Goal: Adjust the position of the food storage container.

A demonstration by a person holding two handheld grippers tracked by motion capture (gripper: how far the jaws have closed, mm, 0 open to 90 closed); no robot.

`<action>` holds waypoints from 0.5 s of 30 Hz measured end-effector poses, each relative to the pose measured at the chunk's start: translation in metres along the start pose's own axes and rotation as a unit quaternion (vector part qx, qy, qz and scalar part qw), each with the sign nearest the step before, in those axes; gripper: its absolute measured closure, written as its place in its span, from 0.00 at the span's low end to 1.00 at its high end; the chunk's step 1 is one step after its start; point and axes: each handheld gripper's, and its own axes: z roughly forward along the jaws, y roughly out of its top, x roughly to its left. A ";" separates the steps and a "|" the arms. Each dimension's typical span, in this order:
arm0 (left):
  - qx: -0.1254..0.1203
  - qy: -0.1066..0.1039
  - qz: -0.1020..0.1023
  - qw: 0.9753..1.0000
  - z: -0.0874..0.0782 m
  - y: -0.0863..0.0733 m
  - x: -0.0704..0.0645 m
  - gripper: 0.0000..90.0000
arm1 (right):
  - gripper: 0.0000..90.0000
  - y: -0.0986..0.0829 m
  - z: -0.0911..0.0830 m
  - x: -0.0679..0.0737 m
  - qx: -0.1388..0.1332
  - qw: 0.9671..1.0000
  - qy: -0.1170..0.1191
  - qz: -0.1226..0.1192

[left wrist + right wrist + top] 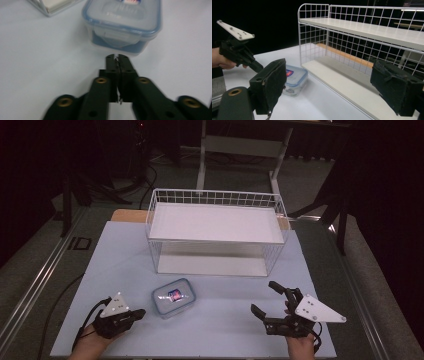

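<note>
Two grippers sit low in the high view, one at each bottom corner of the pale blue table [210, 320]. At the lower left of that frame, the left gripper [139, 312] is held in the person's left hand [90, 342] with its jaws pressed together on nothing, their tips pointing toward the centre of the frame. In the left gripper view those closed jaws rise from the bottom edge and end just short of a clear plastic container [122, 25] with a blue-rimmed snap lid, which fills the upper middle of the frame; tips and box are near but apart. In the high view this container [173, 297] rests on the table a little left of centre, just beside the left gripper and below the rack. Something small with red and blue printing lies inside it, too small to identify. At the lower right of the high view, the right gripper [266, 300] is gripped by the right hand [300, 345] and its jaws are spread wide, with nothing between them. The right gripper view shows those two black jaws far apart at the lower left and lower right of the frame, the container [293, 80] and the left gripper [258, 67] behind the left-hand jaw. A white wire rack [217, 232] with an upper and a lower shelf stands in the upper middle of the high view.
</note>
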 end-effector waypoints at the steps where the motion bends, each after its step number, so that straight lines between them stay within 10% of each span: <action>1: 0.007 0.003 -0.001 1.000 0.004 0.001 0.000 1.00 | 0.15 0.000 0.001 0.000 0.002 1.000 0.000 -0.001; 15: 0.014 -0.010 -0.017 1.000 0.030 0.017 0.005 1.00 | 0.15 -0.002 0.002 0.000 0.011 1.000 0.006 -0.005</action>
